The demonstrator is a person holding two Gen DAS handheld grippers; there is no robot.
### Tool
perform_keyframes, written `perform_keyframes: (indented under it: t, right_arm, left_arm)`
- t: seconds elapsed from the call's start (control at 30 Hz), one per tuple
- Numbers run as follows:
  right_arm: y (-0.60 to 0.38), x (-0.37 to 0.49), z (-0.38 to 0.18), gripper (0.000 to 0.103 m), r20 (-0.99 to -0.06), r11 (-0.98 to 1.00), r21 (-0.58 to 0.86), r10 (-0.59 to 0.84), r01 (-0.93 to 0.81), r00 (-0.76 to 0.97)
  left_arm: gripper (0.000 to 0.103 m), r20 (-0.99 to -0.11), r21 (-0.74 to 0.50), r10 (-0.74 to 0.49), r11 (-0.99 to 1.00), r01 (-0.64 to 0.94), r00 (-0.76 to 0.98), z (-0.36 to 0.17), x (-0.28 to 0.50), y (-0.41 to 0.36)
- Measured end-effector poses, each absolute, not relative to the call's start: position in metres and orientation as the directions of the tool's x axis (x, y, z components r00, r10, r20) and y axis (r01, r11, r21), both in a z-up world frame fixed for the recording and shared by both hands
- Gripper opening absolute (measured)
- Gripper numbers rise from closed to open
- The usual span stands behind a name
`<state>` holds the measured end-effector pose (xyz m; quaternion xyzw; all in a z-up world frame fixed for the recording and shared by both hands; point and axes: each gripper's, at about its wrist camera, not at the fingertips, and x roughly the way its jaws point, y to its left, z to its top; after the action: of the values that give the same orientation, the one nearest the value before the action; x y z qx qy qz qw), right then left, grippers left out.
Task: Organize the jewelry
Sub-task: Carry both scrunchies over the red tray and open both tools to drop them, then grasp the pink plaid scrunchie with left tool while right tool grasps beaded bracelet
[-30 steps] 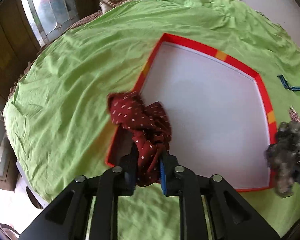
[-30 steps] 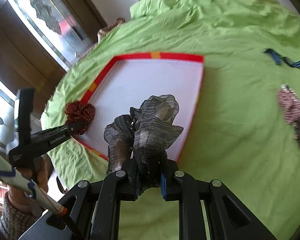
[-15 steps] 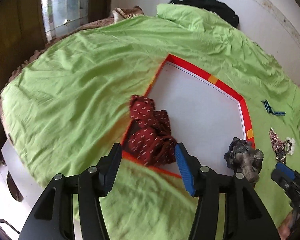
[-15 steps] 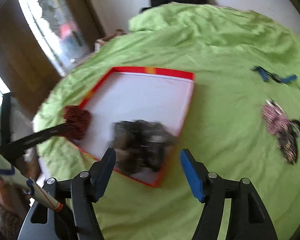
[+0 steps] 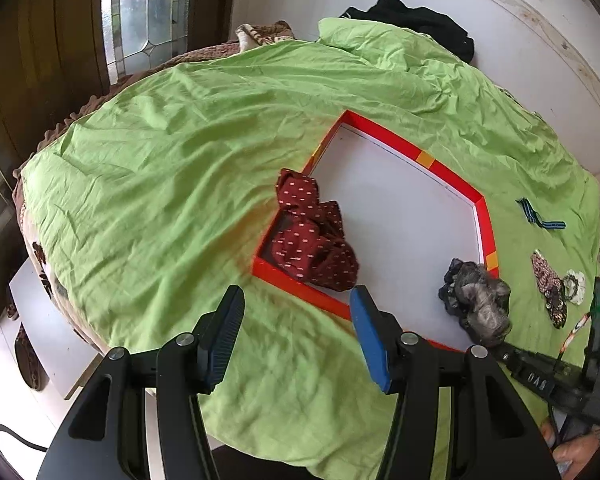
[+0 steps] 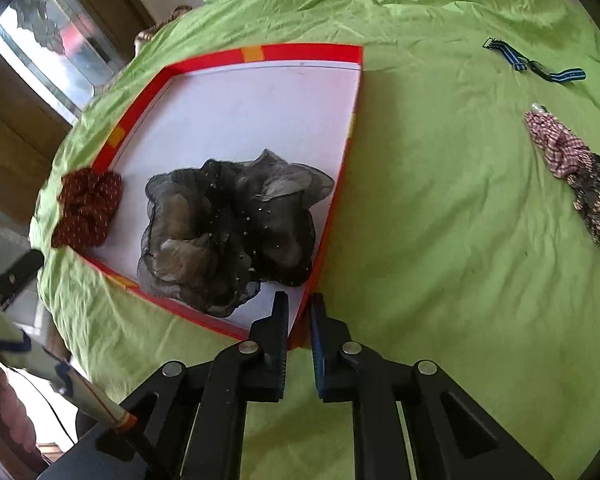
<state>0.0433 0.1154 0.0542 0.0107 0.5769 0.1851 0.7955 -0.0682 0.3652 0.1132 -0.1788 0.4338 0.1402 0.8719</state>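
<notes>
A red-rimmed white tray (image 5: pixel 424 157) lies on the green bedsheet. A dark red dotted scrunchie (image 5: pixel 314 240) rests in its near left corner, partly draped over the rim. My left gripper (image 5: pixel 296 294) hovers just short of it, open and holding nothing. A grey sheer scrunchie (image 6: pixel 228 228) sits loose in the tray's near right part (image 6: pixel 300 53). My right gripper (image 6: pixel 299 298) is above the tray's near corner beside it. Its jaws are closing, down to a narrow slit, with nothing between them.
On the sheet right of the tray lie a blue striped strap (image 6: pixel 536 66), a red checked scrunchie (image 6: pixel 556 144) and a dark patterned one (image 6: pixel 594 204). A black garment (image 5: pixel 416 20) lies at the bed's far edge. A window and wooden frame stand at the left.
Both grippers let go of their scrunchies, which now lie in the tray. The left gripper opened and drew back and up. The right opened wide, then closed again empty.
</notes>
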Motion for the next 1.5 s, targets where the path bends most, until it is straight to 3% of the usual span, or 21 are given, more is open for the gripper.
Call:
perform_keyframes:
  t: [0.2,0.3,0.33,0.4,0.6,0.8,1.0,1.17,1.27,1.5]
  right_arm:
    - [0.109,0.024,0.058,0.014,-0.913,0.928,0.238,0.315,-0.287,0.259]
    - [0.095,0.017,0.069,0.016,-0.873,0.9,0.297,0.392,-0.32,0.29]
    - [0.088,0.013,0.075,0.019,-0.858,0.892,0.312,0.412,-0.327,0.307]
    - [0.068,0.006,0.087,0.037,-0.831,0.885,0.317,0.432,-0.34,0.351]
    - [-0.029,-0.002,0.093,0.059,-0.798,0.911,0.324,0.408,-0.255,0.443]
    - [-0.136,-0.003,0.078,0.06,-0.816,0.949,0.311,0.296,-0.054,0.497]
    - [-0.211,0.018,0.086,0.06,-0.798,0.958,0.284,0.212,0.041,0.565]
    - [-0.241,0.063,0.095,0.059,-0.766,0.956,0.288,0.197,0.053,0.612]
    - [-0.246,0.098,0.094,0.045,-0.758,0.952,0.302,0.216,0.038,0.615]
    - [-0.236,0.155,0.081,0.044,-0.775,0.972,0.237,0.188,0.002,0.604]
  left_arm:
    - [0.054,-0.804,-0.186,0.07,0.914,-0.36,0.591,0.122,-0.063,0.34]
    - [0.054,-0.798,-0.185,0.049,0.929,-0.321,0.601,0.131,-0.061,0.319]
    - [0.054,-0.795,-0.183,0.039,0.936,-0.3,0.605,0.136,-0.059,0.31]
    - [0.055,-0.794,-0.175,0.021,0.949,-0.261,0.608,0.143,-0.056,0.292]
    - [0.059,-0.801,-0.201,-0.097,0.973,-0.113,0.591,0.153,-0.031,0.219]
    - [0.059,-0.819,-0.265,-0.236,0.964,0.02,0.523,0.144,0.009,0.125]
    - [0.059,-0.832,-0.292,-0.298,0.952,0.087,0.468,0.125,0.07,0.057]
    - [0.059,-0.846,-0.321,-0.326,0.943,0.086,0.421,0.09,0.132,0.022]
    - [0.057,-0.853,-0.338,-0.344,0.937,0.087,0.394,0.068,0.155,0.012]
    - [0.057,-0.856,-0.364,-0.38,0.925,0.112,0.351,0.037,0.189,-0.002]
